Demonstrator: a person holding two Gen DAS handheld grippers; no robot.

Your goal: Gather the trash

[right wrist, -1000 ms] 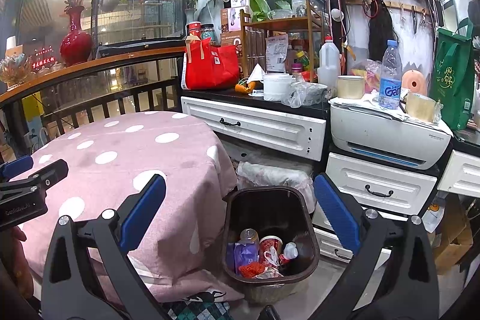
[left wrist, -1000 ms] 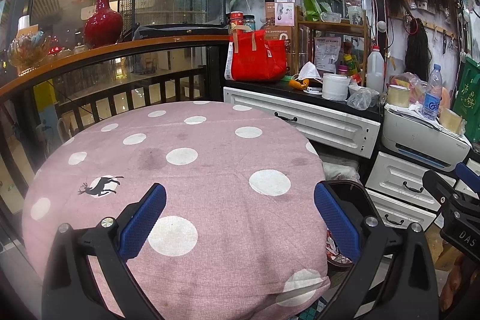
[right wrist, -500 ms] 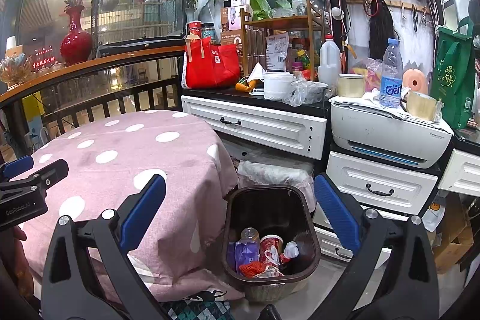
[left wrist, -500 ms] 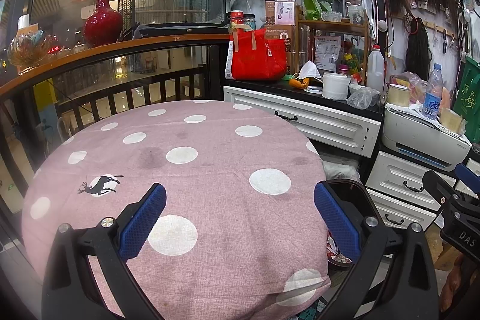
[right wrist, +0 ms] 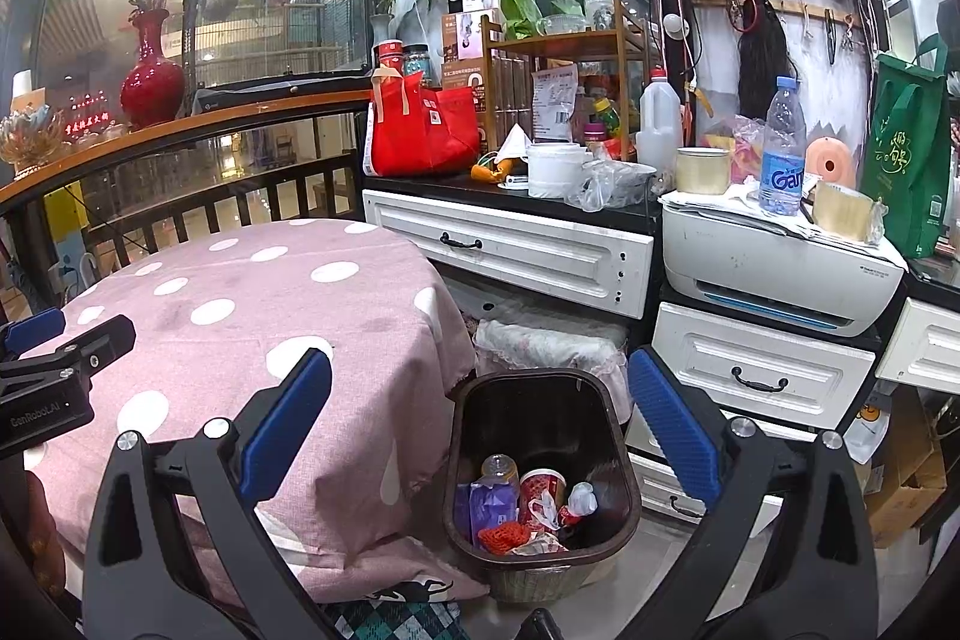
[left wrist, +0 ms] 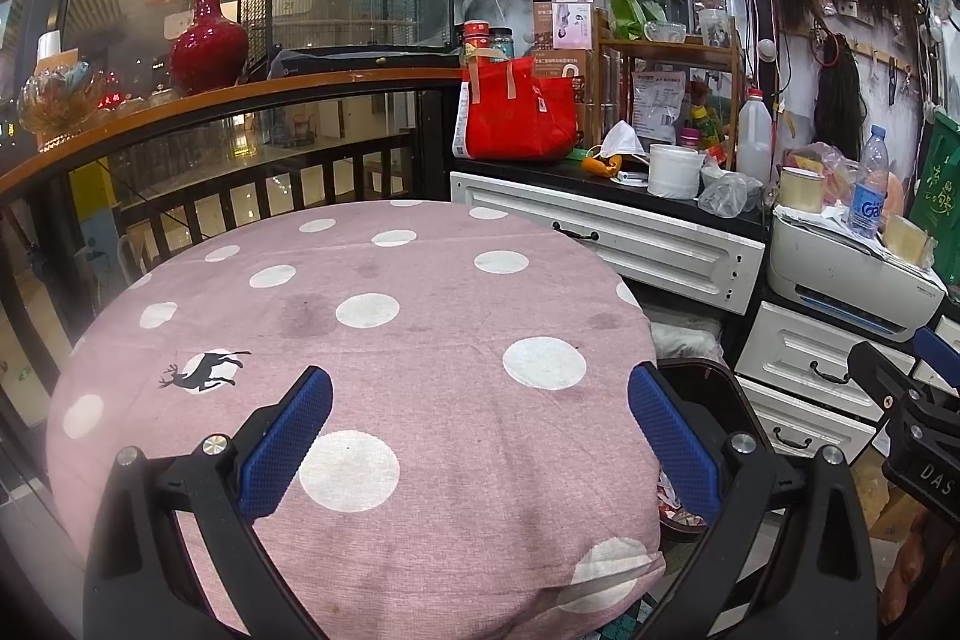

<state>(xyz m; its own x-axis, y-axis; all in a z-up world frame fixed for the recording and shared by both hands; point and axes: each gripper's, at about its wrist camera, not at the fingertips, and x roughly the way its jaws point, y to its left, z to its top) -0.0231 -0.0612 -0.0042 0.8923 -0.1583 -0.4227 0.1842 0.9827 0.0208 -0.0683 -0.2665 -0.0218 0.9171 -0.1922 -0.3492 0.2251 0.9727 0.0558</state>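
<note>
A dark brown trash bin (right wrist: 543, 388) stands on the floor right of the round table with the pink dotted cloth (left wrist: 372, 316). In it lie a purple packet (right wrist: 493, 505), a red cup (right wrist: 540, 490), a can and crumpled wrappers. My right gripper (right wrist: 480, 430) is open and empty, above the bin's near rim. My left gripper (left wrist: 480, 430) is open and empty, over the table's near edge. The bin's rim shows in the left wrist view (left wrist: 699, 370). No trash shows on the tablecloth.
White drawers (right wrist: 516, 253) and a printer (right wrist: 774, 262) stand behind the bin. The counter holds a red bag (right wrist: 420, 130), a white tub, a water bottle (right wrist: 783, 142) and clutter. A dark railing (left wrist: 210, 112) with a red vase (left wrist: 207, 40) curves behind the table.
</note>
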